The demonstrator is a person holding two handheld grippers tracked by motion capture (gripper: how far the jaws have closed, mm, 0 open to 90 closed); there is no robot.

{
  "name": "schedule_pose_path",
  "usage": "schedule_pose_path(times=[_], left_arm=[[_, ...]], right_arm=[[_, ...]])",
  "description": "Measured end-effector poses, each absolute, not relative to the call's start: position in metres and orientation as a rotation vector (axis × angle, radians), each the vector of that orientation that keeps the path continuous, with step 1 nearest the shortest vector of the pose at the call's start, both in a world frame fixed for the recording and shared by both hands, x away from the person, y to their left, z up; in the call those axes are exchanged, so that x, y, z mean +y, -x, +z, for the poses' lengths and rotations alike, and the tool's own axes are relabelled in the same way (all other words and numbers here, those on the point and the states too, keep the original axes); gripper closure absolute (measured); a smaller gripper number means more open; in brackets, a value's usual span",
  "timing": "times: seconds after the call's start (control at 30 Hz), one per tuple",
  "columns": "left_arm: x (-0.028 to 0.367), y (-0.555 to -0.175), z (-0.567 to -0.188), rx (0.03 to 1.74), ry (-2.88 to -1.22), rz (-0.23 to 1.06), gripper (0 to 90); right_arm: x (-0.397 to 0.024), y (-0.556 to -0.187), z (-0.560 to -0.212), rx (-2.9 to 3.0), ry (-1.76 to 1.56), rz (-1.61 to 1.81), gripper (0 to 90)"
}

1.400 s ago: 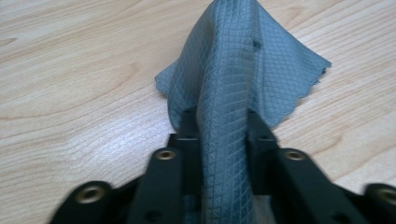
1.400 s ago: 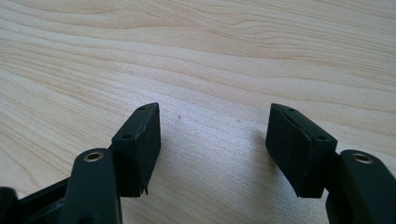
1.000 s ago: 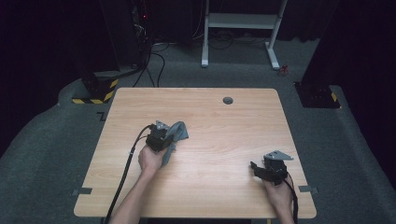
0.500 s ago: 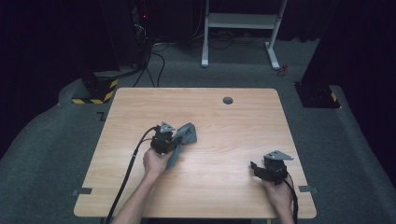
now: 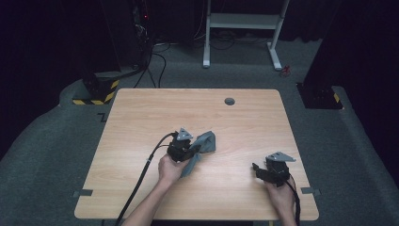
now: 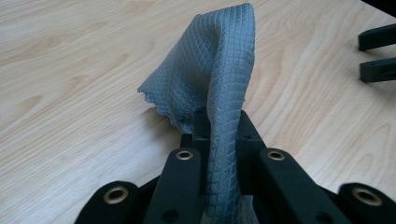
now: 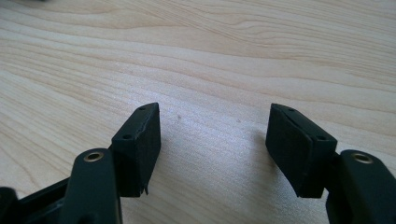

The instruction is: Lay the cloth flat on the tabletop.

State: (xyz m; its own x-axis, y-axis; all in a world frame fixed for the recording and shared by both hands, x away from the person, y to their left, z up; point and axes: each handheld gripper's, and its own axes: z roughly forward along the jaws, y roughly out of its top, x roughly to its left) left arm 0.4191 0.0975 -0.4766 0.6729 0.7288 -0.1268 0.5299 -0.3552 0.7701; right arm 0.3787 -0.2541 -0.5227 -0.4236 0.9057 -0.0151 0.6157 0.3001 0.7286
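Left gripper (image 5: pixel 194 149), table centre: jaws clamped on grey cloth (image 6: pixel 210 74), pinched at a fold so the rest drapes onto the wooden table (image 5: pixel 141 113) (suited to dragging). Right gripper (image 7: pixel 212 149): jaws wide, nothing held, parked near the right edge, presumably on standby.

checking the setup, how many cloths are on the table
1. The grey cloth sits near the table's middle, clamped in the left gripper with one end draped forward on the wood. The right gripper holds nothing.
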Motion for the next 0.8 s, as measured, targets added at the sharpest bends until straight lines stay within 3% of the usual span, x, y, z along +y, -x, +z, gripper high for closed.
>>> schedule_pose_path(times=[0.4, 0.8], left_arm=[[0.062, -0.414, -0.487, 0.925, -2.069, 0.24, 82.9], [0.056, -0.414, -0.498, 0.934, -2.092, 0.221, 80.4]], right_arm=[[-0.254, -0.379, -0.523, 2.148, -1.356, 0.917, 35.7], [-0.254, -0.379, -0.523, 2.149, -1.356, 0.917, 35.8]])
